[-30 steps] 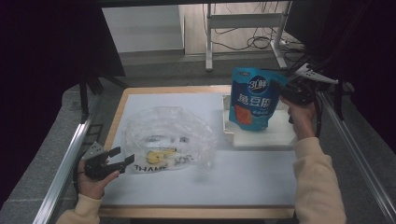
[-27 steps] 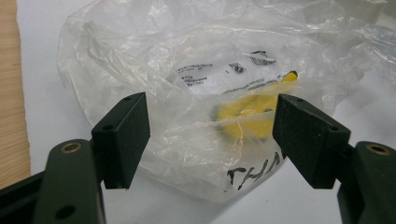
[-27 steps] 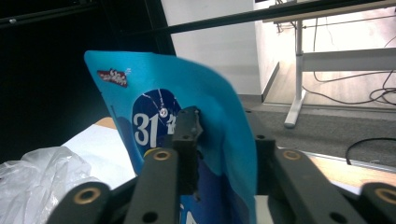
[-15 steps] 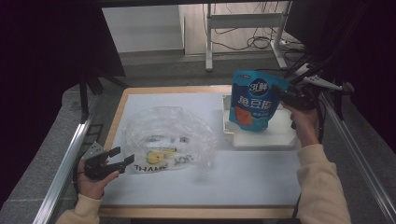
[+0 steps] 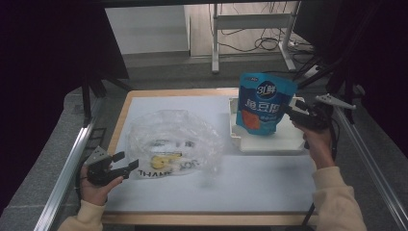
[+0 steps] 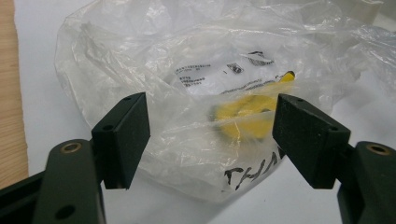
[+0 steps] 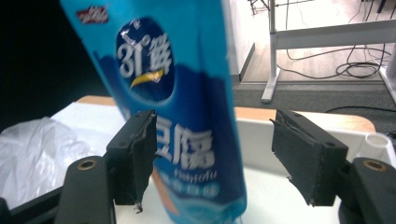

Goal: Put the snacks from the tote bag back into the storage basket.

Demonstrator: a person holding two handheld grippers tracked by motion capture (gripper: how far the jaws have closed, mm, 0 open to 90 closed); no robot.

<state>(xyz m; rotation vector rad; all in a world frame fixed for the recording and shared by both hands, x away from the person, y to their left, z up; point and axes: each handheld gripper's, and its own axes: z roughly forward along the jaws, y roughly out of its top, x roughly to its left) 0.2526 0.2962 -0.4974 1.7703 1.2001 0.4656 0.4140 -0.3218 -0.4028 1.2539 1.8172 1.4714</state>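
Figure. Bagging of a snack pouch, seen from above and along each tool. The blue stand-up pouch (image 5: 263,105) stands upright in the white tray (image 5: 269,143) at the right rear of the white table mat (image 5: 192,185), its printed face toward the person. The right gripper (image 5: 291,111) sits level just beside the pouch's right edge. Its jaws have just been opening: in the right gripper view the pouch (image 7: 187,121) lies between them, its left edge in front of the left pad, with a clear gap to the right pad, so nothing is clamped. The pouch appears to stand on its own base, which is probably why it can be let go there.

The clear plastic bag (image 5: 175,139) lies crumpled left of the tray, printed lettering along its near edge and a yellow item (image 5: 163,159) with a white printed label (image 6: 219,77) inside. The left gripper (image 5: 126,161) waits at the bag's near left corner, jaws spread. In the left gripper view the film (image 6: 196,116) lies just beyond the pads, not pinched. This placement likely readies the left tool to take the film and hold the bag while the right hand works.
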